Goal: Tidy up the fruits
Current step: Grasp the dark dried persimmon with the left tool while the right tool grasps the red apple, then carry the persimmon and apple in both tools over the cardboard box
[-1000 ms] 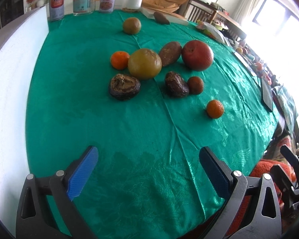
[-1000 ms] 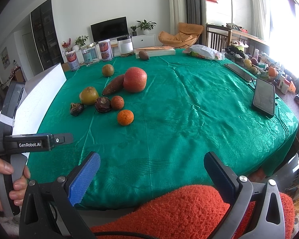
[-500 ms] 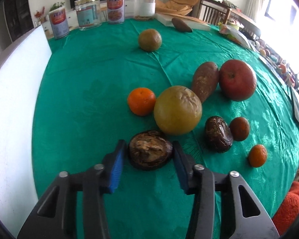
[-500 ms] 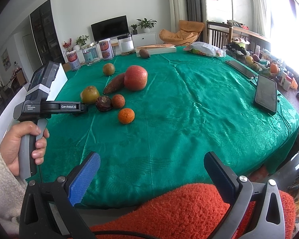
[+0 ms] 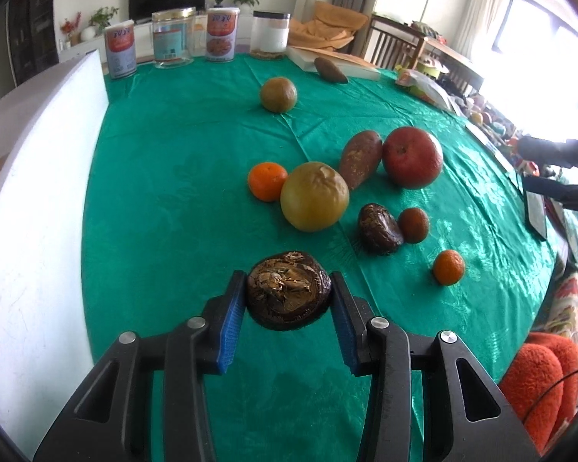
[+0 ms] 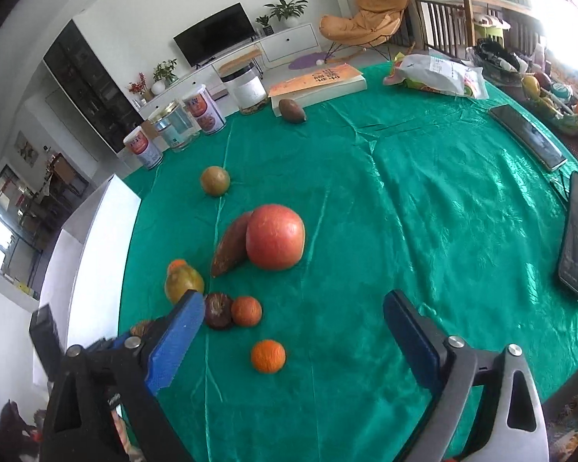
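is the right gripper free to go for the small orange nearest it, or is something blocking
Probably yes. The right gripper is open and empty, and the small orange sits alone on bare green cloth just ahead of its fingers, apart from the other fruit. Nothing lies between them.

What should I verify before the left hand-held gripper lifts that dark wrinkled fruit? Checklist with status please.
1. Grip: left hand-held gripper has both blue pads against the dark wrinkled fruit. Ok.
2. Centring: fruit sits near the pad tips, not deep between them. Not ok; it could slip.
3. Neighbour clearance: yellow-green fruit and second dark fruit lie apart from the held one. Ok.
4. Lift-off: whether the fruit is off the green tablecloth. Cannot tell.
5. Right hand-held gripper: open, empty, over the cloth near the small orange, apart from the left's grasp. Ok.
6. Drop-off spot: no bowl or tray identifiable. Cannot tell.
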Available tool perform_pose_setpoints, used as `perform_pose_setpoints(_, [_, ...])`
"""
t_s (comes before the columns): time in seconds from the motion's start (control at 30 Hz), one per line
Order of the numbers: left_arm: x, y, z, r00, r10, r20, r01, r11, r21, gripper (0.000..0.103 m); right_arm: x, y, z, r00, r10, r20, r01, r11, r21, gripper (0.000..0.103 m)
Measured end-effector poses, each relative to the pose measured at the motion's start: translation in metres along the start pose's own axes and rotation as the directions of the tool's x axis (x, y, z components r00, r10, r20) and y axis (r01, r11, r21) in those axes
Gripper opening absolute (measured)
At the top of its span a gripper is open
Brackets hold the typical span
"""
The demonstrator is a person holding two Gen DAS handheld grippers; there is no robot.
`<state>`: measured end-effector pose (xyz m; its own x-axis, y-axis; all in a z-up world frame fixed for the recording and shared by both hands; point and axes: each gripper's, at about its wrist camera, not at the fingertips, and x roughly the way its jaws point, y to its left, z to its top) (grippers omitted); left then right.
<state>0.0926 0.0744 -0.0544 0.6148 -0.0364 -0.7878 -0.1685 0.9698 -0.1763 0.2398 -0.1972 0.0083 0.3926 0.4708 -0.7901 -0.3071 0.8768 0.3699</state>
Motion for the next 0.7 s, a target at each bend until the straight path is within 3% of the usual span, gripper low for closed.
perform_pose_setpoints(0.1, [-0.006,-0.002,-0.004,1.0,-0.022,0.0,0.022,1.0,-0.01,0.044,0.044,0.003,0.02,0.998,0.03,-0.053,-0.027,0.998,0.059,0.091])
perform_pose_setpoints(0.27, [-0.018,-0.01,-0.003,0.999,-0.048,0.007,0.048,0.999,0.003,0.044,0.104,0.021,0.033,0.991,-0.054,-0.124,0.057,0.998,0.027,0.089])
perform_pose_setpoints(0.33, [-0.025,-0.011,-0.003,0.998,-0.054,0.013,0.054,0.999,0.011,0.044,0.113,0.016,0.032,0.988,-0.052,-0.145,0.061,0.996,0.057,0.056])
perform_pose_setpoints(0.5, [-0.043,-0.013,-0.003,0.997,-0.065,0.04,0.064,0.998,0.027,0.044,0.094,-0.008,0.027,0.993,-0.001,-0.117,0.018,0.989,0.145,0.055])
perform_pose_setpoints(0.7, [-0.073,-0.018,0.005,0.99,-0.106,0.096,0.103,0.994,0.032,0.044,0.032,-0.028,0.019,0.997,0.073,-0.017,-0.069,0.978,0.196,0.055])
